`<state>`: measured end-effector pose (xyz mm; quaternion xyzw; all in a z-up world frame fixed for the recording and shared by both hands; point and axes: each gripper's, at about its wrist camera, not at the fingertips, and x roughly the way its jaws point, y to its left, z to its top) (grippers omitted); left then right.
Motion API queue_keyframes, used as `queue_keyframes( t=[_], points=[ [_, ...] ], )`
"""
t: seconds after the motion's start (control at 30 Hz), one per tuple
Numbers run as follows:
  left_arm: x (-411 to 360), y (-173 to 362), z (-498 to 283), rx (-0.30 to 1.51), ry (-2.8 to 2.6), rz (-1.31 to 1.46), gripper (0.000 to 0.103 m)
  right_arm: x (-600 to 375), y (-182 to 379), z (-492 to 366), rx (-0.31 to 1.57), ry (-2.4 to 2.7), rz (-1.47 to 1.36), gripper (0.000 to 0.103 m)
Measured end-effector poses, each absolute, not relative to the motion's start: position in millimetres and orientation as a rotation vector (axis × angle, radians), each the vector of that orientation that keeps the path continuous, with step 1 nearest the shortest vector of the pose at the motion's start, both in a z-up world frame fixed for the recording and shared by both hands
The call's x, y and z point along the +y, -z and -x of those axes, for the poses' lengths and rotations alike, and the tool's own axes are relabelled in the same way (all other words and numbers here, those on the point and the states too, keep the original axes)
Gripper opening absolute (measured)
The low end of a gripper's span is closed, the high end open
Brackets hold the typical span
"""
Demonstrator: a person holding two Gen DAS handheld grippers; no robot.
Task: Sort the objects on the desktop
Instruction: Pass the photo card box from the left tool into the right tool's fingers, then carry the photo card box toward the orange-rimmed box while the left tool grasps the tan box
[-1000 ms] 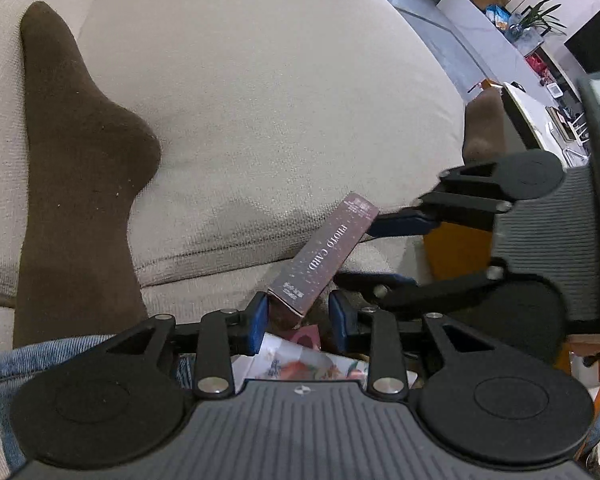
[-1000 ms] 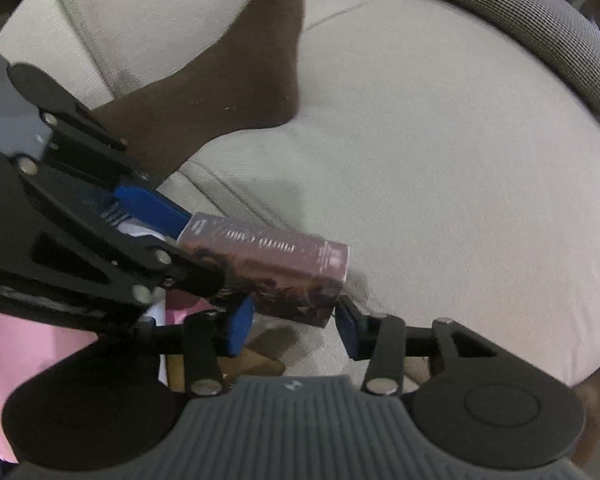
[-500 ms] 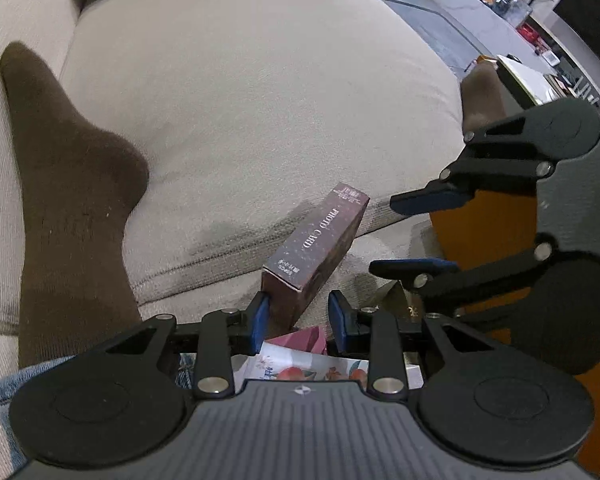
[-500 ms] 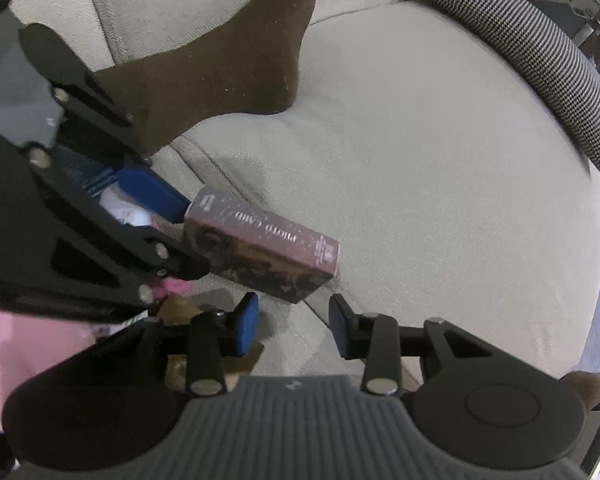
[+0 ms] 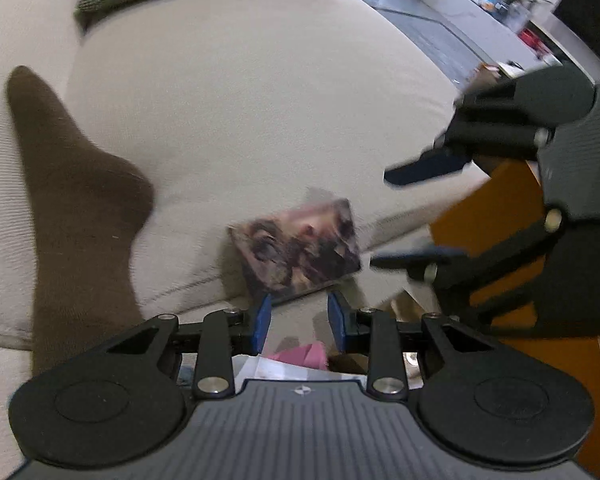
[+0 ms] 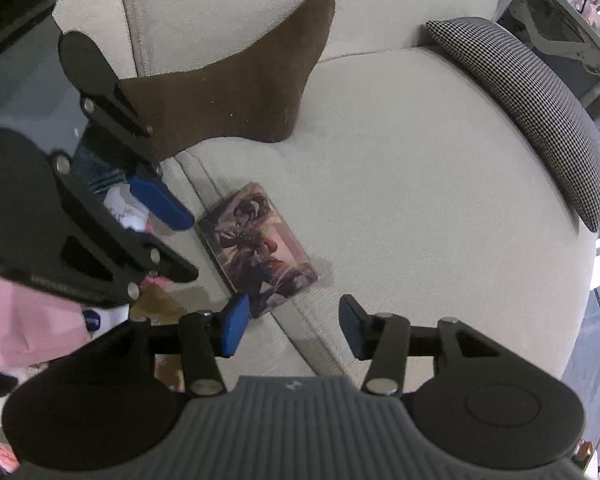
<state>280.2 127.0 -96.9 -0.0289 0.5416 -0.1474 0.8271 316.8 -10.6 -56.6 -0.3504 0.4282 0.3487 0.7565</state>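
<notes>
Now the card box (image 6: 258, 246) lies flat, picture side up, on the near edge of the beige sofa cushion (image 6: 420, 184), free of both tools. Left gripper (image 5: 299, 318) and right gripper (image 6: 290, 326) stand spread, empty. A brown sock (image 6: 236, 96) lies to the far left.

Brown sock (image 6: 236, 92); beige sofa (image 6: 400, 168); houndstooth cushion (image 6: 540, 108).

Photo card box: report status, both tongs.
Left tongs open, empty. Right tongs open, empty. Dark illustrated photo card box flat on beige sofa cushion. Brown sock beside, apart.
</notes>
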Motion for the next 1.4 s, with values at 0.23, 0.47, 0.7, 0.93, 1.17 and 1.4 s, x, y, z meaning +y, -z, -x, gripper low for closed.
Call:
queue_keyframes(
  t=[0.23,0.47,0.7,0.93,1.17,1.4],
  points=[
    [150.6,86.7,-267.9,1.161,0.182,0.112,0.035,14.3,76.7,-333.9,0.928,-0.833,0.847,0.068],
    [156.6,81.1,-257.4,1.140,0.163,0.138,0.036,34.8,88.7,-360.9,1.003,-0.874,0.847,0.078],
    [160.9,83.0,-254.0,1.136,0.152,0.171,0.035,40.3,97.8,-361.5,1.088,-0.913,0.832,0.061],
    [153.8,74.2,-242.4,1.109,0.186,0.151,0.036,32.0,73.2,-342.3,1.067,-0.911,0.853,0.036],
    [126.5,68.9,-229.9,1.091,0.272,0.080,0.053,31.7,74.3,-325.6,1.021,-0.812,0.850,0.024],
    [102.1,74.1,-254.6,1.162,0.301,0.196,0.064,-25.6,4.0,-318.7,0.927,-0.709,0.526,0.024]
  ],
)
